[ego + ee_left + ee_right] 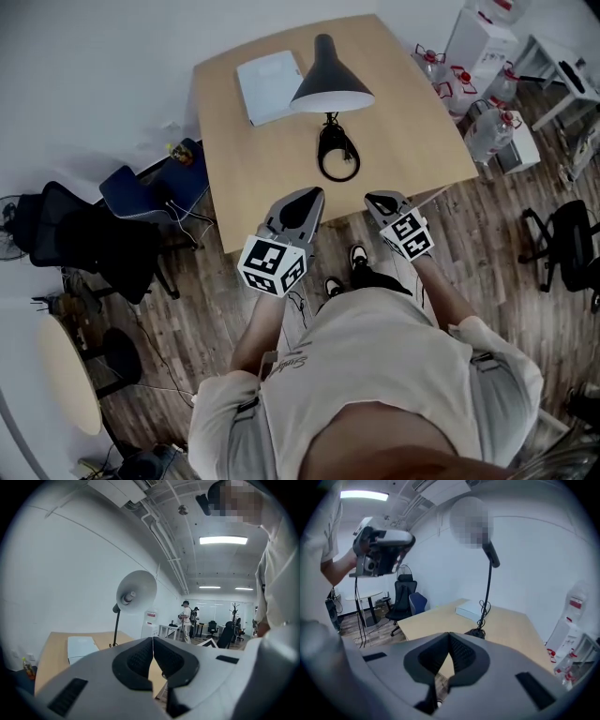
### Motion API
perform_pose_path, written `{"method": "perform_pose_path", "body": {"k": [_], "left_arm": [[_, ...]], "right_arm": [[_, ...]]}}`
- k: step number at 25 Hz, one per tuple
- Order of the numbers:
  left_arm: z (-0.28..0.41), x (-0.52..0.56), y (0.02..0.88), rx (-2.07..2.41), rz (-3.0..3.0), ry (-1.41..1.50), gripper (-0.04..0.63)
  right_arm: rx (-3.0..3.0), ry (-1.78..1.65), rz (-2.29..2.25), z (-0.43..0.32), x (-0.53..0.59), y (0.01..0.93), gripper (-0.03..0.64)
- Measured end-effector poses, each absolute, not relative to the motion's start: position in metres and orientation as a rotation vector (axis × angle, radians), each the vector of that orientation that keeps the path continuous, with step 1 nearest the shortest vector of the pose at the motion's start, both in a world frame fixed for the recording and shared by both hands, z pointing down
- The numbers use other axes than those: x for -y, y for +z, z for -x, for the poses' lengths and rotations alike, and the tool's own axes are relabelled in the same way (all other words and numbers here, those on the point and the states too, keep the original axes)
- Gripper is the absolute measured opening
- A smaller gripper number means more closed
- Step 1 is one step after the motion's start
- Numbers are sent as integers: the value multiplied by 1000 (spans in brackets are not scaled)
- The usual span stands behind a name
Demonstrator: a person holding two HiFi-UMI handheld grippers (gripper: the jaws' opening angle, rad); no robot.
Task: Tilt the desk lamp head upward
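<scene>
Desk lamp (pixel 330 80): standing mid-worktop (pixel 244 159), head facing down, beside a white box (pixel 269 86).
Left gripper (pixel 307 195): hovering at the near edge, fingers pressing together, empty.
Right gripper (pixel 381 200): hovering alongside, fingers likewise closed, empty.

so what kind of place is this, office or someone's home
Probably an open-plan office: a wooden desk with a desk lamp, black swivel chairs beside it, and strip ceiling lights over more desks further back.
</scene>
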State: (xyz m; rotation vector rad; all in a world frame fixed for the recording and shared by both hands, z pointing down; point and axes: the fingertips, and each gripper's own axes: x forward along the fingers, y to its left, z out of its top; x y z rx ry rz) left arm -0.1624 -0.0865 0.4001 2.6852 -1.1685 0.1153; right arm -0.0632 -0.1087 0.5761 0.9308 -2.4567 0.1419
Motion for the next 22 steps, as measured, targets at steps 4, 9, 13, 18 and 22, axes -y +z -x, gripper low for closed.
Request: {"method": "perform_pose_path", "body": {"k": [4, 9, 13, 18, 22], "left_arm": [[164, 78, 395, 1173, -2699, 83, 15], [170, 65, 384, 1214, -2724, 78, 15], [168, 62, 379, 1235, -2719, 67, 15], [171, 69, 371, 1281, -2706, 89, 16], [166, 75, 361, 1299, -2715, 84, 15]], "right_arm": [[2541, 53, -994, 66, 97, 517, -5], [2703, -7, -1039, 83, 76, 451, -5], [2795, -86, -1025, 92, 70, 411, -5], [2861, -227, -1012, 93, 70, 364, -5], [2899, -322, -1031, 84, 69, 334, -5]]}}
